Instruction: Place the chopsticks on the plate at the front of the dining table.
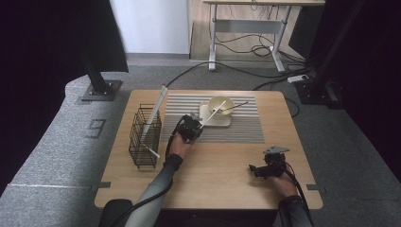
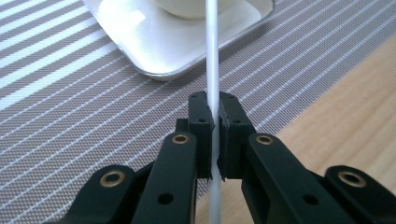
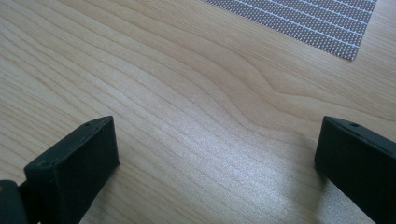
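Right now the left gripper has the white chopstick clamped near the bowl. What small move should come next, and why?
Probably carry the white chopstick left toward the wire basket, keeping the grip. The left gripper is shut on it above the striped mat, its far end by the bowl on the white tray. White sticks already stand in the basket, and the right gripper rests open on the table.
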`<state>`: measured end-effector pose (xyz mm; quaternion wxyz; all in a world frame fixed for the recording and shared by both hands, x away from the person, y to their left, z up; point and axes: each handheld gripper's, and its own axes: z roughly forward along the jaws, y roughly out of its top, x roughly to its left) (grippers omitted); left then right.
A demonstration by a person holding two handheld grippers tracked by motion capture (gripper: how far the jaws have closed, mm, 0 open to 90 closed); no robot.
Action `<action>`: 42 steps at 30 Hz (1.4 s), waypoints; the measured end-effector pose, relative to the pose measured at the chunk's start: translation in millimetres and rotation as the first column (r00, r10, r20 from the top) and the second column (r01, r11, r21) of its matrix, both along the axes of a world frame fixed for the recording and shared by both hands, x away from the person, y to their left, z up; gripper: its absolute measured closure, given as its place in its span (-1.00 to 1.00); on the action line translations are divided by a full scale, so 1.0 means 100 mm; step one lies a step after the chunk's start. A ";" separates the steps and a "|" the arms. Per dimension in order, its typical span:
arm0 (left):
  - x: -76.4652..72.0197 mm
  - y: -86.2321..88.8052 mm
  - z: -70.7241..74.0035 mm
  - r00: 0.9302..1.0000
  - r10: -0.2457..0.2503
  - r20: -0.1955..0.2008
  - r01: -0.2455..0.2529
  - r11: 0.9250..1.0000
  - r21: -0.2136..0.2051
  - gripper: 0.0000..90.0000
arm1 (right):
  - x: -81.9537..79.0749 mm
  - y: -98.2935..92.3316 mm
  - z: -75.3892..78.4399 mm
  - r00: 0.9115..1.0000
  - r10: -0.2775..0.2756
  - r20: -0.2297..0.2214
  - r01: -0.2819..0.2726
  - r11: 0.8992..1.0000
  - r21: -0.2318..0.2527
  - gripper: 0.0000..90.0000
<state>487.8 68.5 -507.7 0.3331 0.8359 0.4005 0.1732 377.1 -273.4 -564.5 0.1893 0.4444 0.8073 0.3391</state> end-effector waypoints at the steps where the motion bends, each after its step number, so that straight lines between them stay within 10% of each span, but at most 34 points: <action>1: 0.02 0.00 0.00 1.000 0.007 0.000 -0.007 1.000 0.000 0.88 | 0.00 0.00 0.00 1.000 0.001 0.000 -0.001 1.000 0.000 -1.00; 30: 0.44 0.10 -0.07 0.987 0.158 -0.023 -0.156 0.986 0.057 0.88 | 0.00 0.00 0.00 1.000 -0.001 -0.002 0.001 1.000 0.000 -1.00; 42: 0.55 0.02 -0.21 0.987 0.150 -0.052 -0.146 0.987 0.067 0.88 | 0.00 0.00 0.00 1.000 0.000 -0.002 0.000 1.000 -0.001 -1.00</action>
